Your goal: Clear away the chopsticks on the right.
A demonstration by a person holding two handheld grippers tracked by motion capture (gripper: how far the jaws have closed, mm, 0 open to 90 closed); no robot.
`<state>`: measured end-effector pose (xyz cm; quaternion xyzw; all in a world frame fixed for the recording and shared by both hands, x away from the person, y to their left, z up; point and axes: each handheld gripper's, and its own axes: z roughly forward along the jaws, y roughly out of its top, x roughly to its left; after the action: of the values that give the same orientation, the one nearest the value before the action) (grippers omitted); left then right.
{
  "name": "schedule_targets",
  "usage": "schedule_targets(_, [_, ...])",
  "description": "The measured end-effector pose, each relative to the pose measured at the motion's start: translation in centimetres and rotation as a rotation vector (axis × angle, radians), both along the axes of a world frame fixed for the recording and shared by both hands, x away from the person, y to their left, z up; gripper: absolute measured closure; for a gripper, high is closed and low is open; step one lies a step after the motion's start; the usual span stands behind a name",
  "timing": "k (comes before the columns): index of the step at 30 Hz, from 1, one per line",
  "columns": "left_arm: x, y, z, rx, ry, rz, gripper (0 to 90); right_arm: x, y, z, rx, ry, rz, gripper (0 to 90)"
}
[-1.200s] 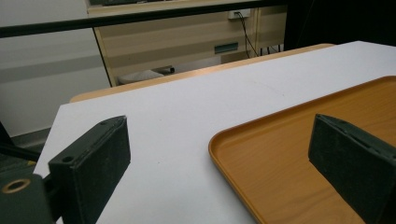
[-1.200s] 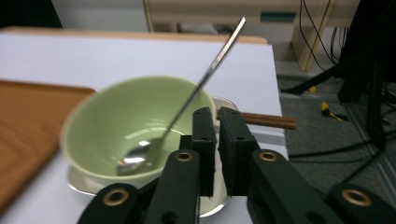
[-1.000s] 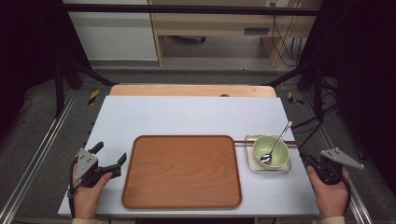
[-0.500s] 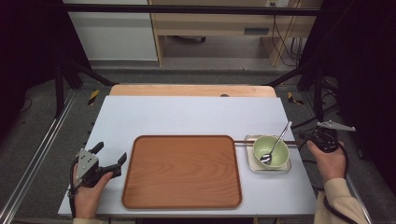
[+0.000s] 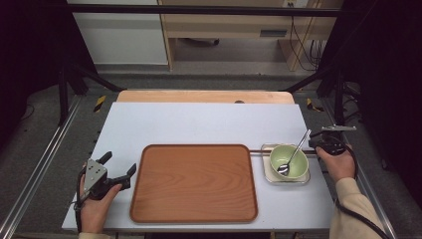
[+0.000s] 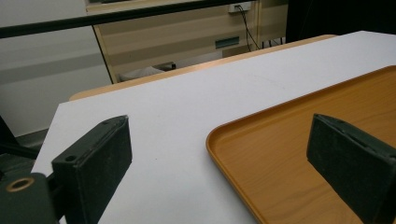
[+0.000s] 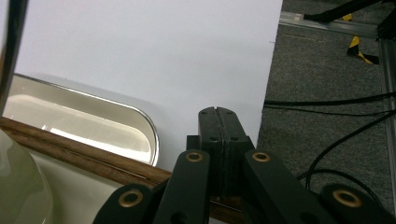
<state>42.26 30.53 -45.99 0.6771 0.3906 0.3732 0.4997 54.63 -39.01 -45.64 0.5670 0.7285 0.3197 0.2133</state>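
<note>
Two grippers stand at either end of the table (image 5: 199,119), and the nearer one to the work is the right. Leftmost, the left gripper (image 5: 119,164) rests with its jaws spread wide and nothing between them; in the left gripper view (image 6: 219,172) the corner rim of the wooden tray (image 6: 233,127) lies ahead of and between the pads, untouched.

Past the tray (image 5: 199,146) comes a metal dish (image 5: 266,177) holding a green bowl (image 5: 298,168) with a spoon (image 5: 297,148) leaning in it, handle up towards the right. A thin wooden stick (image 5: 256,148) lies across the dish's far side.

Rightmost, the right gripper (image 5: 324,142) has its jaws pressed together on nothing. In the right gripper view (image 7: 218,112) the stick (image 7: 84,156) runs crosswise to the jaws, its near end passing under their base; the dish lies to their left. Picking it up would probably mean opening first and backing the tips over it.
</note>
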Motion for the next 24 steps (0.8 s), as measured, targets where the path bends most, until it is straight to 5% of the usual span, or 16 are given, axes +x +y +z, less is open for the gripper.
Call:
schedule_targets(13, [0.0, 0.2, -0.1, 0.011, 0.003, 0.005, 6.5, -0.7, -0.3, 0.0, -0.047, 0.05, 0.048, 90.0])
schedule_targets(24, [0.0, 0.3, -0.1, 0.01, -0.001, 0.011, 6.6, -2.3, -0.1, 0.3, -0.036, 0.109, 0.12, 90.0])
